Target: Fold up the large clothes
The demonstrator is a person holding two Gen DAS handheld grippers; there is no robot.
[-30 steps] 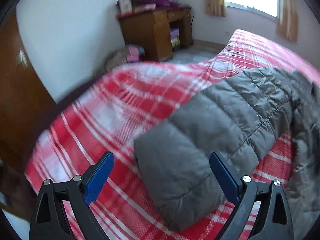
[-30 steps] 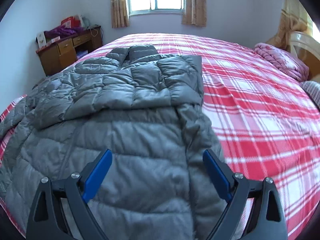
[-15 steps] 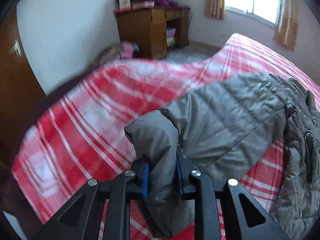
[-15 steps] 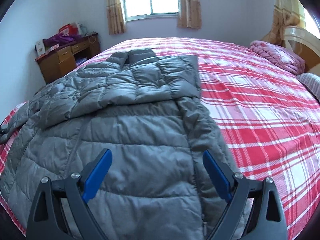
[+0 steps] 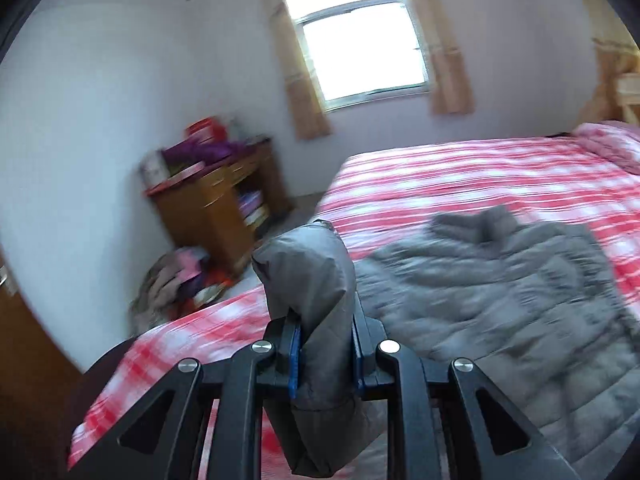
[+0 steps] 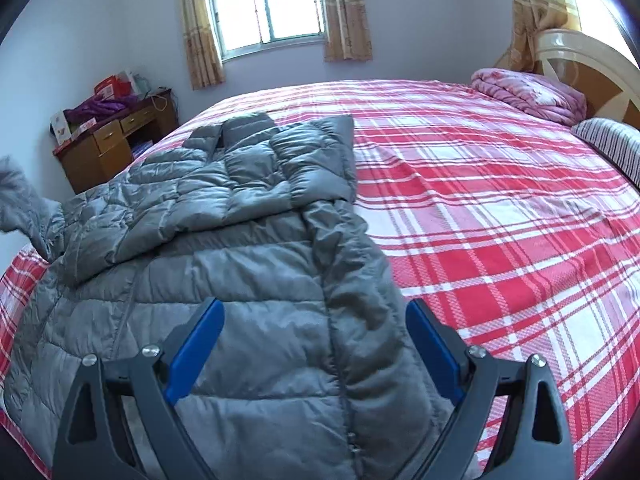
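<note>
A large grey puffer jacket (image 6: 248,240) lies spread on the red plaid bed (image 6: 500,208), one sleeve folded across its chest. My left gripper (image 5: 325,354) is shut on the end of the other sleeve (image 5: 308,280) and holds it lifted above the bed's left edge; the raised sleeve also shows at the left of the right wrist view (image 6: 20,200). The jacket body (image 5: 500,288) lies to its right. My right gripper (image 6: 314,340) is open and empty just above the jacket's lower part.
A wooden desk (image 6: 112,140) with boxes and cloth on top stands by the far left wall, clothes piled on the floor (image 5: 180,280) beside it. A pink folded quilt (image 6: 528,94) and a striped pillow (image 6: 612,144) lie at the headboard, right. A window is on the far wall.
My left gripper closed on the sleeve end, then lifted it up and swung toward the jacket body. My right gripper stayed open over the jacket and barely moved.
</note>
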